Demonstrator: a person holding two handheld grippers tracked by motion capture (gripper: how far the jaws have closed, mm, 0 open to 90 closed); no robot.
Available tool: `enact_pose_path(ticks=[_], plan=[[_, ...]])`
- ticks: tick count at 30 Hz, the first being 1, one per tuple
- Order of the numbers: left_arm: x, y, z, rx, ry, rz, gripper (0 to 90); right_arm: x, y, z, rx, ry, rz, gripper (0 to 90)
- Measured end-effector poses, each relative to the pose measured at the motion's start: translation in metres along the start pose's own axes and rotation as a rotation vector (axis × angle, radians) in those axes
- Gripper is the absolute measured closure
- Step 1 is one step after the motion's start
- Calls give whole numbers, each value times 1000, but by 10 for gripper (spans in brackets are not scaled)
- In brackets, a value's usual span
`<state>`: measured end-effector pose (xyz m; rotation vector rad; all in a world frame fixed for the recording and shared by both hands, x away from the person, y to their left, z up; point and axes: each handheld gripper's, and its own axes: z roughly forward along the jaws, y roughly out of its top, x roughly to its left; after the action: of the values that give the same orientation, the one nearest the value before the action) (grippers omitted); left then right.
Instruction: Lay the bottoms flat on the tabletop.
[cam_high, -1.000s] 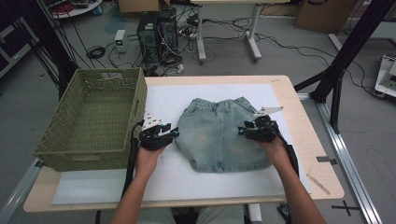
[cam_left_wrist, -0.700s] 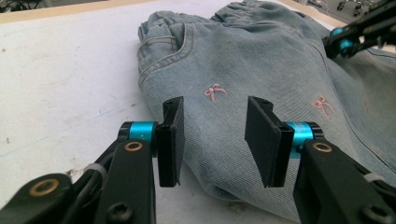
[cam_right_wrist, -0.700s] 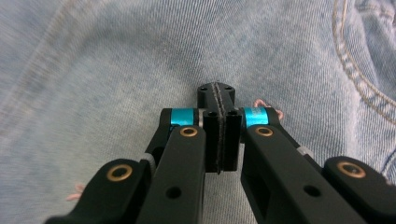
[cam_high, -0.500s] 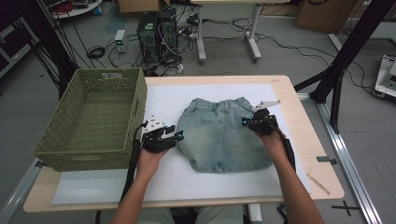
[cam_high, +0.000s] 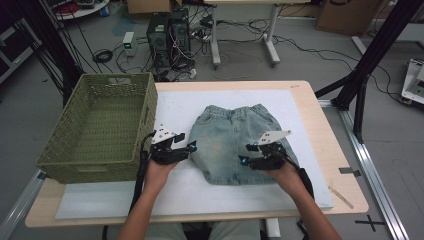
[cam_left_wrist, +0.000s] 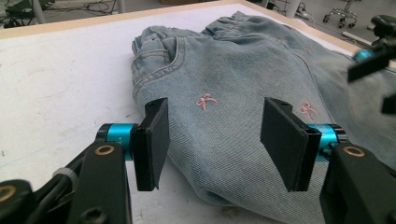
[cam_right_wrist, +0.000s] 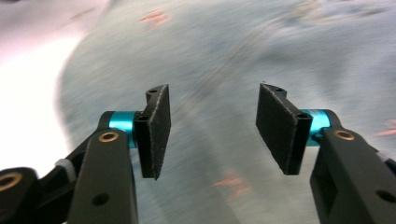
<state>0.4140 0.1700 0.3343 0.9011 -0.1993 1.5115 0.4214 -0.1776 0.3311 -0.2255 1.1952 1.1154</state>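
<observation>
Shorts (cam_high: 234, 142) flat on mat (cam_high: 310, 150), so we flank hem: L gripper (cam_high: 189, 148) and R gripper (cam_high: 246, 156), jaws just opened wide, nothing pinched, ready to grab; basket (cam_high: 100, 125) alongside.

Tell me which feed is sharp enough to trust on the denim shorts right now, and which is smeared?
Left gripper view: sharp, stitching and pink bows on the denim shorts read clearly between the open left gripper. Right gripper view: shorts smeared by motion blur, though the right gripper itself is crisp. High view: evenly lit, soft, no glare on the white mat.
</observation>
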Motion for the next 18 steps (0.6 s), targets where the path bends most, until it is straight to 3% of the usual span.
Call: enact_pose_path(ticks=[4,7,10,11,14,16,18], plan=[[1,-1,-1,3,2,-3,424,15,-9,6,32,63,-24,486],[1,-1,0,5,0,-3,424,22,-12,17,80,77,-40,495],[2,-1,0,0,7,-4,425,28,-13,28,136,67,-65,575],[2,-1,-1,0,11,-5,425,29,-12,28,129,60,-76,625],[3,-1,-1,0,12,-5,425,31,-11,29,133,84,-77,842],[2,-1,0,1,8,-4,425,36,-11,29,135,79,-104,876],[2,-1,-1,1,7,-3,426,35,-9,28,145,86,-92,882]])
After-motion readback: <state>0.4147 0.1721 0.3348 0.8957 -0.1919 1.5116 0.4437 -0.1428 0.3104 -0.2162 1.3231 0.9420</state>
